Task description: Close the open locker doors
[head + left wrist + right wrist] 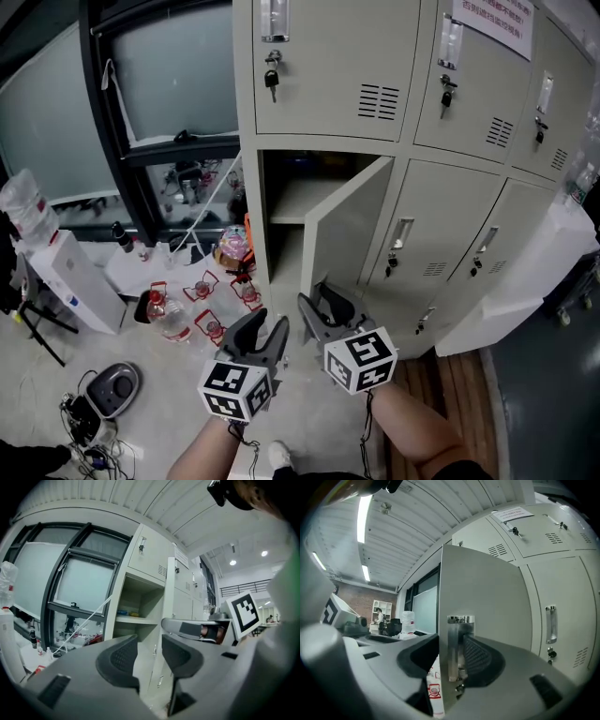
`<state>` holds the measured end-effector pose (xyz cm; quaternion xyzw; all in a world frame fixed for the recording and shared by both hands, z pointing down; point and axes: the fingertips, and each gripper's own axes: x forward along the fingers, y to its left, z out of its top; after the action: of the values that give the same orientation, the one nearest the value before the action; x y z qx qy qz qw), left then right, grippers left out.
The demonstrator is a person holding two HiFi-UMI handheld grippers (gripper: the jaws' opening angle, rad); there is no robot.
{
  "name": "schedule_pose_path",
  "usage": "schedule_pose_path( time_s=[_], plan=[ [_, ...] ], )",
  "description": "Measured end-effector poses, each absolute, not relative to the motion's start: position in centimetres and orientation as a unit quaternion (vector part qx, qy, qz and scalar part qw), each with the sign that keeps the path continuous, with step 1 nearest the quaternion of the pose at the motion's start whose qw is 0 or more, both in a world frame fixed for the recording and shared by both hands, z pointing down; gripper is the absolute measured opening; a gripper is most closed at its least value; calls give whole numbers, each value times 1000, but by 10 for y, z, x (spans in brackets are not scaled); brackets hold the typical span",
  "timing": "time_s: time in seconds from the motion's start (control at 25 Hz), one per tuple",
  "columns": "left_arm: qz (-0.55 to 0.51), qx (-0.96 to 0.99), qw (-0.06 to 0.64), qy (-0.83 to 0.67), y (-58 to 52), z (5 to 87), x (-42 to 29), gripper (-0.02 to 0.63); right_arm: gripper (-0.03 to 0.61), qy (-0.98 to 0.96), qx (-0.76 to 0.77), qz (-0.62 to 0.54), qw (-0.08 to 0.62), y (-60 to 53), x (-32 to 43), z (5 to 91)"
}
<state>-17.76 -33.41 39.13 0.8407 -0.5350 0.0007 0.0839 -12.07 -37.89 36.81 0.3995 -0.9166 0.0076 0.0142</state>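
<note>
R side: right gripper (319,298) sits astride the free edge of the open door (352,225), one jaw inside, one outside, clamped on it right at the metal handle (457,639). I'd say that spot was picked bc it's furthest from the hinge, so the least effort to swing.

The door is bottom row, leftmost bay of the locker (328,75), standing roughly half open, w/ a shelf (291,202) visible in the bay behind it. Every other door in view looks shut.

L side: left gripper (267,328) hangs just beside the right one, jaws apart w/ nothing between them. It's aimed at the open bay, prob just keeping clear of the door's path.

Bottles (169,314) on the floor are off to the left, not in the way.

Next, imo: push the edge toward the frame till it seats.
</note>
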Motion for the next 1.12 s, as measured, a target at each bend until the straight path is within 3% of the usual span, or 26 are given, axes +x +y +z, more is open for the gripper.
schedule_pose_path(
  time_s=[1.12],
  plan=[
    [5, 861, 71, -504, -371, 388, -263, 158, 112, -885, 464, 28, 25, -454, -194, 371]
  ],
)
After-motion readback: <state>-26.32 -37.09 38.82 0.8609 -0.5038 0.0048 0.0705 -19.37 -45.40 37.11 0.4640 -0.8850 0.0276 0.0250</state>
